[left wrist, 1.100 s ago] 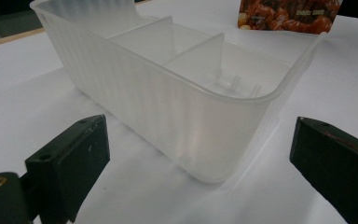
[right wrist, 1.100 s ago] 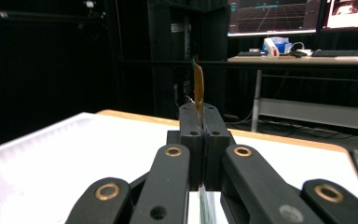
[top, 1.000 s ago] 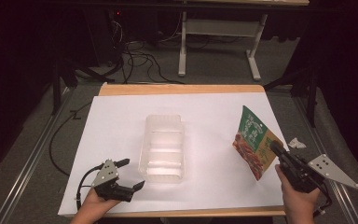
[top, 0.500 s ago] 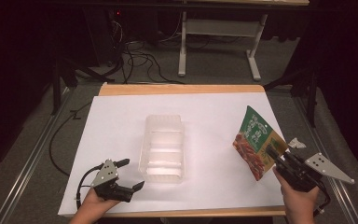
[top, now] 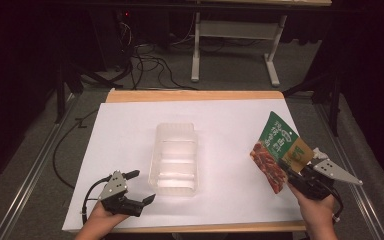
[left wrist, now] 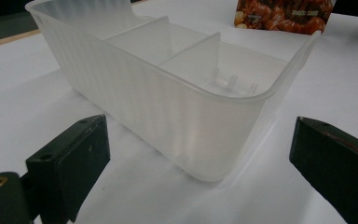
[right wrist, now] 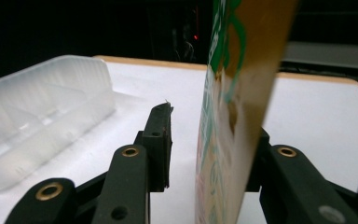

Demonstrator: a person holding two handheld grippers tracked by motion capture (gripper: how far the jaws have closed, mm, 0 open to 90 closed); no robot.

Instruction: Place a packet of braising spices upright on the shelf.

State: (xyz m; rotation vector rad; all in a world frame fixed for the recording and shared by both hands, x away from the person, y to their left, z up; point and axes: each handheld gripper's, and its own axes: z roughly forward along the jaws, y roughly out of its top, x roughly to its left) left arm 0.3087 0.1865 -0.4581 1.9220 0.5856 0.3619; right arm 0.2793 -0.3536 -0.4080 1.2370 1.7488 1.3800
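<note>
I see the pouch (top: 278,152) at the right of the table (top: 130,125), upright on its lower edge, long axis running from near-right up to far-left, printed face toward the tray (top: 175,159). Green top, food photo below; the writing is too small to read. My right gripper (top: 291,176) has just been opening: jaws apart, pouch between them, the left one clear of it. My left gripper (top: 137,187) rests near-left of the tray, jaws wide apart.

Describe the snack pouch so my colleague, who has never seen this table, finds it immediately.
On the white-covered table, look right of the clear divided tray, by the right hand-held gripper. The snack pouch stands between its jaws: the one colourful thing, green on top with reddish food pictured.
</note>
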